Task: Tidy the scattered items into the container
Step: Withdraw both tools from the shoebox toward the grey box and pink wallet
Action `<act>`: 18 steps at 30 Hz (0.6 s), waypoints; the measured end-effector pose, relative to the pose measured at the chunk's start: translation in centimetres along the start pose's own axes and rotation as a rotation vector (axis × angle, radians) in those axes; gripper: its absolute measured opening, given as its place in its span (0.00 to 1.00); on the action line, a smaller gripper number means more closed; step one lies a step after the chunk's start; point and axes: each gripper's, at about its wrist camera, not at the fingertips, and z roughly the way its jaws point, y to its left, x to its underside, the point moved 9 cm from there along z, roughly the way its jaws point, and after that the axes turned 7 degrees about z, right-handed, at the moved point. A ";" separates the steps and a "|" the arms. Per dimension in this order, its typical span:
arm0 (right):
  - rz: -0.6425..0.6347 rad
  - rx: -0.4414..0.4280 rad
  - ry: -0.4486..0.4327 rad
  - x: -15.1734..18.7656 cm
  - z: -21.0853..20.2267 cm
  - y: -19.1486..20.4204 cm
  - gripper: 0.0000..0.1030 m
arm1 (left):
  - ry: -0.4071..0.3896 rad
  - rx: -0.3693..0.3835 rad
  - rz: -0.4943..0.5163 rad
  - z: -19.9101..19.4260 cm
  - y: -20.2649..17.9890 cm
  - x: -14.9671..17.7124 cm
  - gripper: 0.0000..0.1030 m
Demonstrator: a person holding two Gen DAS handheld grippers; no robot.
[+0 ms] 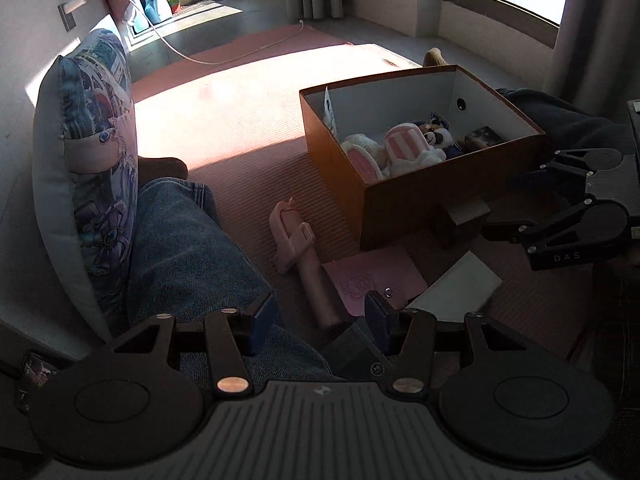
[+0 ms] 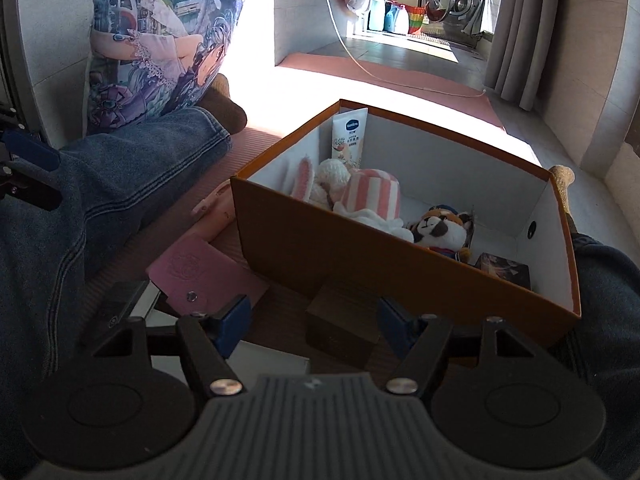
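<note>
An orange cardboard box [image 1: 400,208] [image 2: 360,256] stands on the pink mat. It holds a plush rabbit [image 2: 324,180], a pink striped plush [image 2: 372,196], a raccoon plush [image 2: 440,228], a lotion tube [image 2: 348,132] and a small dark carton [image 2: 506,272]. In front of it lie a pink selfie stick [image 1: 298,248], a pink wallet [image 1: 372,280] [image 2: 200,272], a white flat box [image 1: 460,284] and a dark brown block [image 2: 340,324] [image 1: 460,218]. My right gripper [image 2: 312,320] [image 1: 500,208] is open around the brown block, its pads clear of it. My left gripper [image 1: 320,318] is open over the stick's near end, holding nothing.
A person's denim-clad legs [image 1: 188,248] [image 2: 120,184] lie left of the box, another leg [image 2: 608,280] to its right. A printed cushion [image 1: 92,168] [image 2: 160,52] leans on the wall. A white cable [image 1: 192,56] crosses the sunlit mat. Curtains and windows stand behind.
</note>
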 end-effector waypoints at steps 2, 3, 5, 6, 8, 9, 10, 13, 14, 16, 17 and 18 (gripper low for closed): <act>0.001 0.005 0.015 0.3 0.3 -0.1 0.70 | 0.014 0.033 -0.006 1.0 -1.2 0.2 0.57; 0.005 0.008 0.020 0.5 0.4 -0.1 0.70 | 0.035 0.048 -0.014 1.6 -1.7 0.6 0.57; 0.011 0.010 0.028 0.6 0.6 -0.3 0.70 | 0.095 0.062 -0.028 2.9 -2.6 1.3 0.57; 0.010 0.009 0.029 0.7 0.7 -0.3 0.70 | 0.125 0.064 -0.038 3.6 -2.8 1.6 0.57; 0.006 0.010 0.032 0.8 0.8 -0.4 0.70 | 0.188 0.060 -0.082 5.1 -2.8 2.3 0.57; 0.005 0.010 0.033 0.9 0.9 -0.4 0.70 | 0.225 0.057 -0.130 5.9 -2.5 2.6 0.57; 0.006 0.007 0.035 1.0 1.0 -0.4 0.70 | 0.242 0.054 -0.171 6.5 -2.2 2.7 0.57; 0.013 -0.001 0.043 1.2 1.3 -0.5 0.70 | 0.275 0.079 -0.289 8.1 -2.0 2.4 0.57; 0.014 -0.002 0.046 1.2 1.4 -0.5 0.70 | 0.290 0.087 -0.327 8.6 -1.9 2.5 0.57; 0.016 -0.005 0.049 1.3 1.6 -0.6 0.70 | 0.332 0.058 -0.384 9.9 -1.6 2.8 0.57; 0.018 -0.007 0.050 1.3 1.6 -0.7 0.70 | 0.345 0.037 -0.394 10.3 -1.5 2.9 0.57; 0.021 -0.008 0.051 1.4 1.7 -0.8 0.70 | 0.355 0.013 -0.401 10.7 -1.4 3.1 0.56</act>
